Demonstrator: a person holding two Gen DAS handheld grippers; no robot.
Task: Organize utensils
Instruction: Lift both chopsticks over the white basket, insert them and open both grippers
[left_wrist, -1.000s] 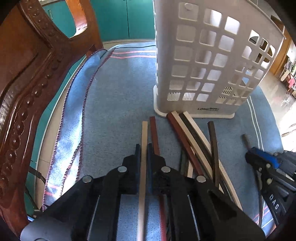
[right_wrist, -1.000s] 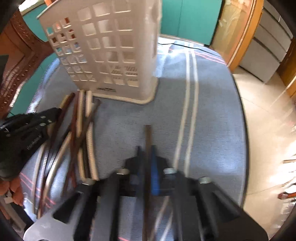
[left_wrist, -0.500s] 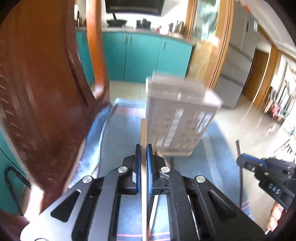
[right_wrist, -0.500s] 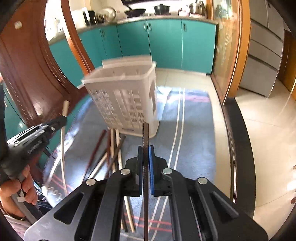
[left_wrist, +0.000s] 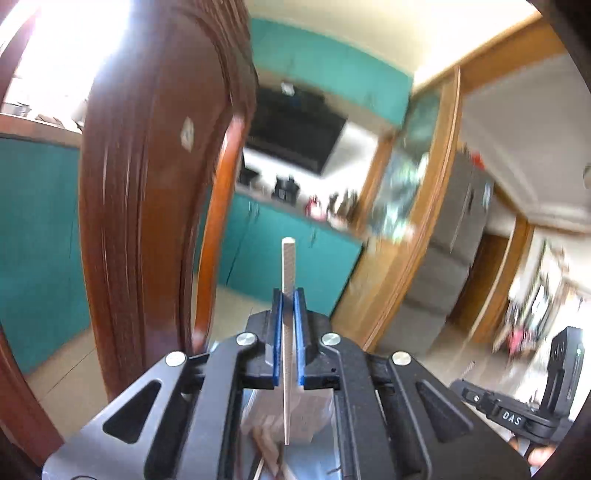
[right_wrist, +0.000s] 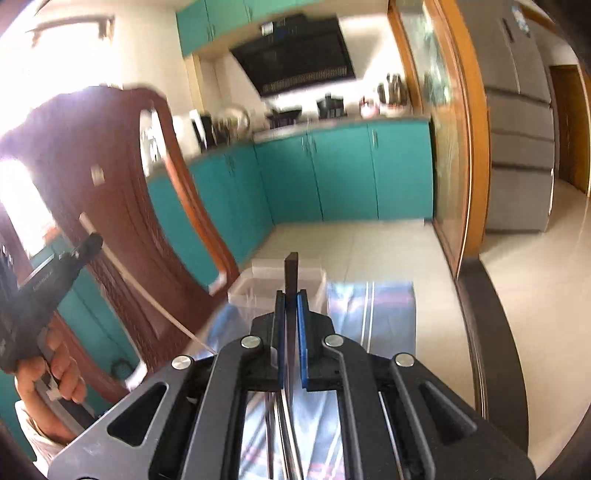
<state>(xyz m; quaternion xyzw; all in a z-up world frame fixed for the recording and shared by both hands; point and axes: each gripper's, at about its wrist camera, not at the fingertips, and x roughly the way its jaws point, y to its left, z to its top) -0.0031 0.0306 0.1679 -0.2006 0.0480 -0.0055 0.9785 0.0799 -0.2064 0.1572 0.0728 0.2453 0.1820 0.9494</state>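
Note:
My left gripper (left_wrist: 288, 295) is shut on a pale beige chopstick (left_wrist: 288, 266) and holds it raised, tip pointing up into the room. It also shows in the right wrist view (right_wrist: 90, 243) with the pale stick (right_wrist: 125, 273) through it. My right gripper (right_wrist: 291, 295) is shut on a dark brown chopstick (right_wrist: 291, 269), also raised. The white lattice holder (right_wrist: 258, 284) stands on the table just below and beyond the dark stick's tip. Several loose chopsticks (right_wrist: 284, 424) lie on the blue cloth under the right gripper.
A carved wooden chair back (left_wrist: 147, 184) rises close on the left, also in the right wrist view (right_wrist: 122, 206). The blue striped cloth (right_wrist: 373, 310) covers the table, whose dark edge (right_wrist: 480, 314) curves at right. Teal cabinets (right_wrist: 332, 173) stand behind.
Both grippers have lifted their chopsticks off the table and tilted upward. The views swung from the cloth and holder to the kitchen, and the holder dropped low in view.

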